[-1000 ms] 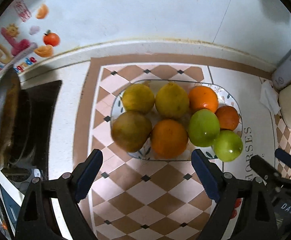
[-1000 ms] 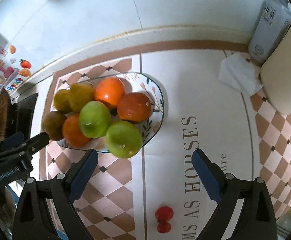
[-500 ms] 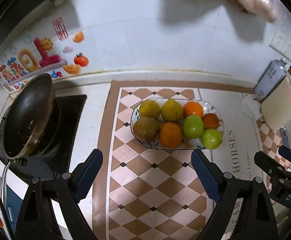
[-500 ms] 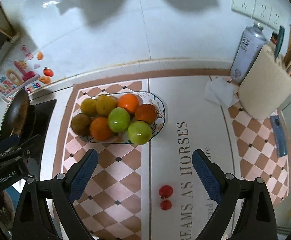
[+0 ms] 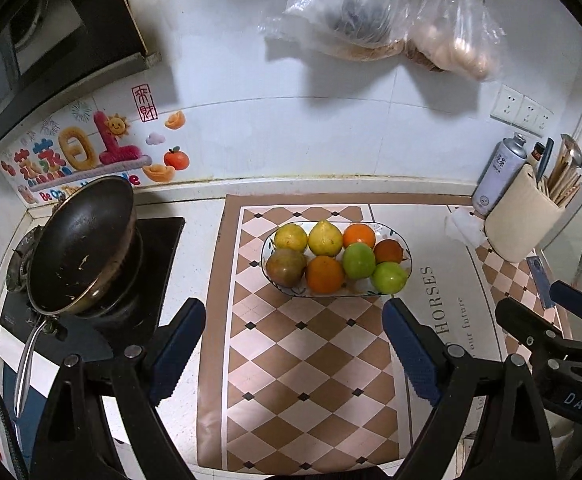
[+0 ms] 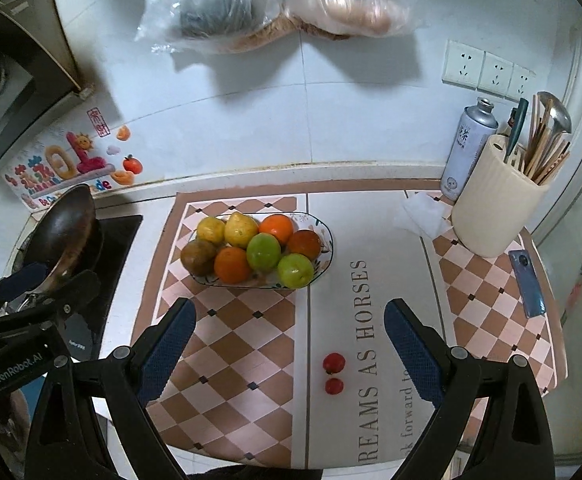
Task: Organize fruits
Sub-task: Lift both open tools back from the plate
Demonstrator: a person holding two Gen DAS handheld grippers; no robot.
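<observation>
An oval patterned plate (image 5: 407, 258) (image 6: 327, 236) on the checkered mat holds several fruits: yellow ones at the back, oranges (image 5: 324, 274) (image 6: 232, 265), green apples (image 5: 389, 277) (image 6: 295, 270) and a brownish fruit (image 5: 285, 267). Two small red fruits (image 6: 334, 363) lie on the mat nearer me in the right wrist view. My left gripper (image 5: 293, 344) is open and empty, well back from the plate. My right gripper (image 6: 289, 344) is open and empty, above the small red fruits.
A black wok (image 5: 79, 248) sits on the stove at the left. A cream utensil holder (image 6: 499, 212), a spray can (image 6: 469, 148), a tissue (image 6: 425, 214) and a blue phone (image 6: 527, 284) stand at the right. Plastic bags (image 5: 371, 8) hang on the wall.
Both grippers have pulled back and up from the plate, so the fruits look much smaller and the wall and bags have come into view. Both stay open.
</observation>
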